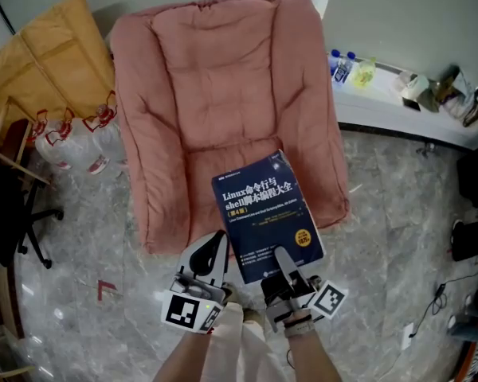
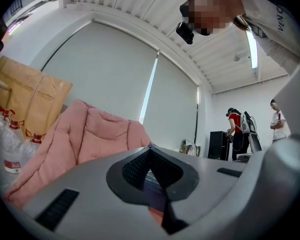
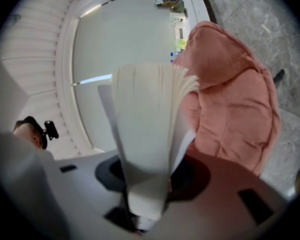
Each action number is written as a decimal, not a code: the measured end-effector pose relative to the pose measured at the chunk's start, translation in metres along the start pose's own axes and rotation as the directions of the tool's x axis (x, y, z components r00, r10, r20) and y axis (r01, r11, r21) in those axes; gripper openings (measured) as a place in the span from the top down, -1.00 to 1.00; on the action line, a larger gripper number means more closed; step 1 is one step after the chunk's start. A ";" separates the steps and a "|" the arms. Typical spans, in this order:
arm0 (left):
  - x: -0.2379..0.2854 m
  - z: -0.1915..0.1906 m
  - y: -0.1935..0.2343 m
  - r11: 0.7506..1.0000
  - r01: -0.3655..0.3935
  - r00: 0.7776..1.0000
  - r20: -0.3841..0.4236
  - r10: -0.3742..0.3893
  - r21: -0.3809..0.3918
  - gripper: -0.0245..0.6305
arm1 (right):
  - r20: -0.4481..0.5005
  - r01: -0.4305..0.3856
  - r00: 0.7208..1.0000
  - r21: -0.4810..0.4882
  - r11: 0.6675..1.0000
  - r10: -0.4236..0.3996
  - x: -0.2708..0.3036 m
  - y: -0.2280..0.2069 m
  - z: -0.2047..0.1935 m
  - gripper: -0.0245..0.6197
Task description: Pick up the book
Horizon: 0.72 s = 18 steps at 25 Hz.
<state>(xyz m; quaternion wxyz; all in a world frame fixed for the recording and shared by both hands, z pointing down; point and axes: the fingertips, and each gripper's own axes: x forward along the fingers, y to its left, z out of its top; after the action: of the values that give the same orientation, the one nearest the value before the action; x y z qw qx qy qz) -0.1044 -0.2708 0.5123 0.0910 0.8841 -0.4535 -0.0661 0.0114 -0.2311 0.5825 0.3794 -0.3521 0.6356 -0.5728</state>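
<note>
Book (image 1: pixel 267 213) is up off the big pink cushion (image 1: pixel 223 94), blue cover facing up, hanging over the cushion's front edge and the marble floor (image 1: pixel 382 237).

Both forearms (image 1: pixel 315 356) come in from the bottom of the head view, side by side, and both tools point level toward the cushion. The right gripper (image 1: pixel 285 263) is rolled onto its side, so one jaw lies on top of the cover and the other is under it. In its own view the jaws are clamped on the book's near edge, with the white pages fanning out ahead. The left gripper (image 1: pixel 215 249) sits upright with its jaws closed tip to tip. A sliver of dark blue and reddish shows in the slit, and I honestly can't tell what that is.

Around it: tan cardboard (image 1: pixel 48 54) leaning at the back left, a white ledge (image 1: pixel 398 110) on the right, bagged water bottles (image 1: pixel 72 146) left of the cushion, and small bottles (image 1: pixel 342 64) on the ledge.

The left tool's tip is just beside the book's lower left edge; can't tell if it's touching.
</note>
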 end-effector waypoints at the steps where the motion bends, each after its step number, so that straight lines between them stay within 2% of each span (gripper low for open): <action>1: 0.001 0.003 -0.001 1.000 0.002 1.000 0.004 -0.002 -0.001 0.87 | -0.001 -0.003 1.000 0.000 1.000 0.003 0.001 0.003 0.000 0.38; 10: -0.003 0.025 -0.002 0.998 -0.013 1.000 0.024 0.014 -0.055 0.88 | -0.011 -0.023 1.000 -0.003 1.000 0.023 -0.003 0.032 0.001 0.38; 18: -0.007 0.053 -0.008 0.999 0.021 0.999 0.031 -0.020 -0.032 0.88 | -0.021 -0.036 0.999 -0.025 0.999 0.035 -0.004 0.059 0.001 0.38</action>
<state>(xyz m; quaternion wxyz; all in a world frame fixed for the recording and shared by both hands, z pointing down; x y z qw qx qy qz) -0.1122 -0.2661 0.4594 0.0976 0.8860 -0.4447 -0.0880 0.0134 -0.2225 0.5243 0.3786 -0.3396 0.6528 -0.5614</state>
